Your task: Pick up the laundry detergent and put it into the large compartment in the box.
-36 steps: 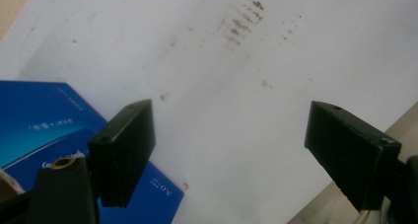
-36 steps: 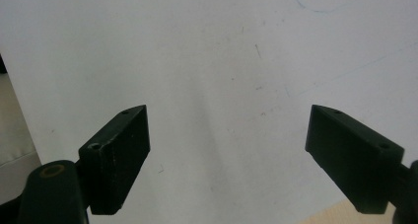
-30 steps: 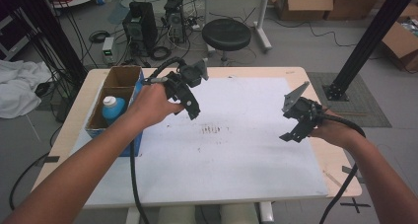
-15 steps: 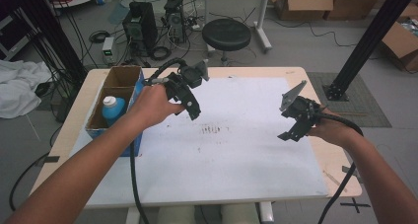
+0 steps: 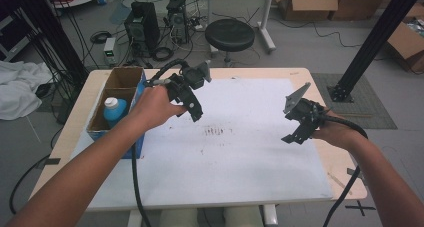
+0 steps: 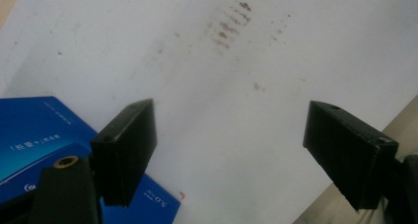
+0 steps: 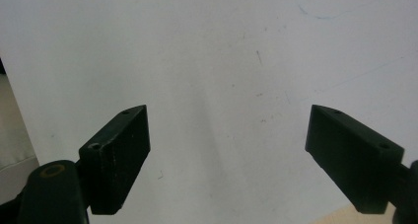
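1. Both tongs hang open and empty above the white sheet (image 5: 240, 152) on the tabletop (image 5: 345, 172); the left tongs (image 5: 196, 113) stand just right of the box (image 5: 116, 99), the right tongs (image 5: 295, 134) well apart from it, far across the sheet.
2. The nearest thing to the left tongs is the blue bottle (image 5: 115, 112), upright with a white cap inside the box's near compartment, just left of those tongs and below them.
3. Judged from its look, the bottle is plastic, stiff, smooth and likely light to middling, depending on fill; the blue body below the cap is the sound place to grip, since the cap is narrow and may slip.
4. The high view shows bottle, box and both hands.
5. The left gripper view (image 6: 226, 135) shows its jaws spread wide over brown smudges (image 6: 231, 21), with the box's blue printed side (image 6: 39, 130) at its lower left.
6. The right gripper view (image 7: 226, 145) shows wide jaws over plain sheet with faint pen marks.
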The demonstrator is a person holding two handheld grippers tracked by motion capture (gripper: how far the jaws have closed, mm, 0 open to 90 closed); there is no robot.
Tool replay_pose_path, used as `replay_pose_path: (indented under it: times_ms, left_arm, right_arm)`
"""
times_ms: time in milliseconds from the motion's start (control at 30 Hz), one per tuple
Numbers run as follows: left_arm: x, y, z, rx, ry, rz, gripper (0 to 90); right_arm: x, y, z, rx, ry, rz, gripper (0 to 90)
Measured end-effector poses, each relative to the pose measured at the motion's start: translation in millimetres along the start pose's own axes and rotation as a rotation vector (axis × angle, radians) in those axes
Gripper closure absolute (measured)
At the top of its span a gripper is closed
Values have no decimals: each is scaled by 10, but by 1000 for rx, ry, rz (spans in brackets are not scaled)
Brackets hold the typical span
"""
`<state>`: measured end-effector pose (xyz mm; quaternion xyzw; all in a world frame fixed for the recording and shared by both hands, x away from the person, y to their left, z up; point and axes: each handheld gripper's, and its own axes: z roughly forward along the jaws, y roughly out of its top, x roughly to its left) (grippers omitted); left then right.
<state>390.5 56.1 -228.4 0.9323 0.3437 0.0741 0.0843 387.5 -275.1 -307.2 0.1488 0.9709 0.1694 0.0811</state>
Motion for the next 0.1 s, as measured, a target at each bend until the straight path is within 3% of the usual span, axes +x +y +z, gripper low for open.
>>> replay_pose_path:
  times_ms: [100]
  left_arm:
    - [-1, -2, -2, 0, 1, -4, 213]
  right_arm:
    - [4, -2, -1, -1, 1, 0, 170]
